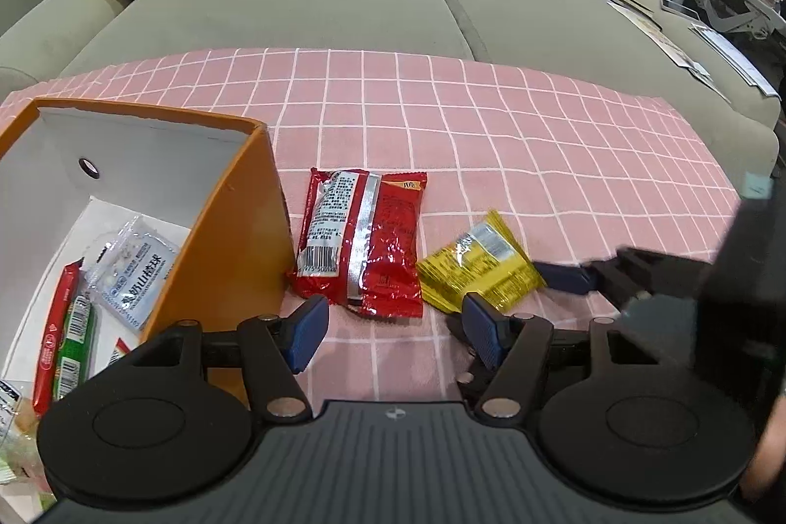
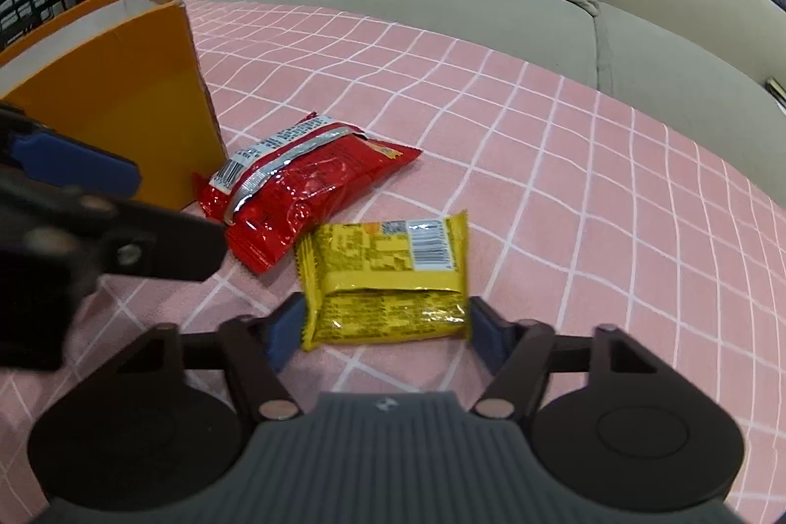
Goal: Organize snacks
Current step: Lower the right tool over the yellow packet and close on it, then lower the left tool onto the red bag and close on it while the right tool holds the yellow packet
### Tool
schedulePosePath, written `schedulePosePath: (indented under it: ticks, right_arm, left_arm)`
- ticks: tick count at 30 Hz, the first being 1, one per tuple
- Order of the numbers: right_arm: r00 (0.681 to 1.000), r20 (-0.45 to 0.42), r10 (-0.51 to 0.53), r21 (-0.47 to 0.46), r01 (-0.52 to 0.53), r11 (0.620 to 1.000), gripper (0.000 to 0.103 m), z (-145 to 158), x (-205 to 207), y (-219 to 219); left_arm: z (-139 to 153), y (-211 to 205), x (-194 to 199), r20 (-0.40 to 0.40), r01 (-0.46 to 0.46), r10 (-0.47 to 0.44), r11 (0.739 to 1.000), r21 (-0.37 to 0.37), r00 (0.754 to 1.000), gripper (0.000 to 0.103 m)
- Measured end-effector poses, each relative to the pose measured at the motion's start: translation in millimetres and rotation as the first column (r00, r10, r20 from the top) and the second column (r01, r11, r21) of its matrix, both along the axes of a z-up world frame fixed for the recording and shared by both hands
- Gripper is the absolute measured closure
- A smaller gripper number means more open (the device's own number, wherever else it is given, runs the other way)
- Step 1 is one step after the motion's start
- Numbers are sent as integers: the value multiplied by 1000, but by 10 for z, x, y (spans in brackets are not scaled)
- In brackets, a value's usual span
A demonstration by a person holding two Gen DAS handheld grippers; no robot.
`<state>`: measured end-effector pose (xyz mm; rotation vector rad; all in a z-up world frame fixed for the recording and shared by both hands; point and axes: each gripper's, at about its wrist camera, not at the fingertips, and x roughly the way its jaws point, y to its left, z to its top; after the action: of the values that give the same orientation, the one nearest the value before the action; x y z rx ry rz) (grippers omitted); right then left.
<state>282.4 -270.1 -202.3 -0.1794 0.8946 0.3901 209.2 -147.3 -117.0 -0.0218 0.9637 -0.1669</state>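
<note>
A red snack bag (image 1: 362,246) (image 2: 299,185) lies on the pink checked cloth beside the orange box (image 1: 231,239) (image 2: 123,96). A yellow snack packet (image 1: 479,271) (image 2: 388,278) lies to its right. My left gripper (image 1: 395,330) is open and empty, low over the cloth just before both packets. My right gripper (image 2: 385,330) is open, its blue pads on either side of the yellow packet's near end; whether they touch it I cannot tell. The box holds several snack packets (image 1: 130,273).
The pink cloth (image 1: 491,131) covers a table in front of a grey-green sofa (image 1: 304,13) with yellow and grey cushions. Papers and a book lie on the sofa's right seat (image 1: 687,42). The right gripper's fingers (image 1: 565,276) reach in beside the left one.
</note>
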Motion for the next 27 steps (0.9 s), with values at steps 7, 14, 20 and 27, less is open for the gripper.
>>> schedulePosePath:
  ticks: [7, 14, 20, 27]
  right_arm:
    - [997, 2, -71, -23, 72, 997, 43, 38, -166, -211]
    - [993, -21, -115, -10, 114, 993, 43, 33, -261, -350]
    - [993, -29, -118, -8, 118, 993, 43, 37, -267, -355]
    - [992, -29, -122, -7, 122, 992, 43, 43, -308, -346]
  left_arm:
    - [-118, -95, 87, -24, -49, 49, 998, -33, 999, 27]
    - [-309, -149, 127, -20, -128, 127, 991, -24, 992, 27]
    - [-404, -126, 252, -36, -190, 189, 982, -19, 981, 33]
    - [-473, 22, 296, -94, -224, 215, 970, -98, 972, 66]
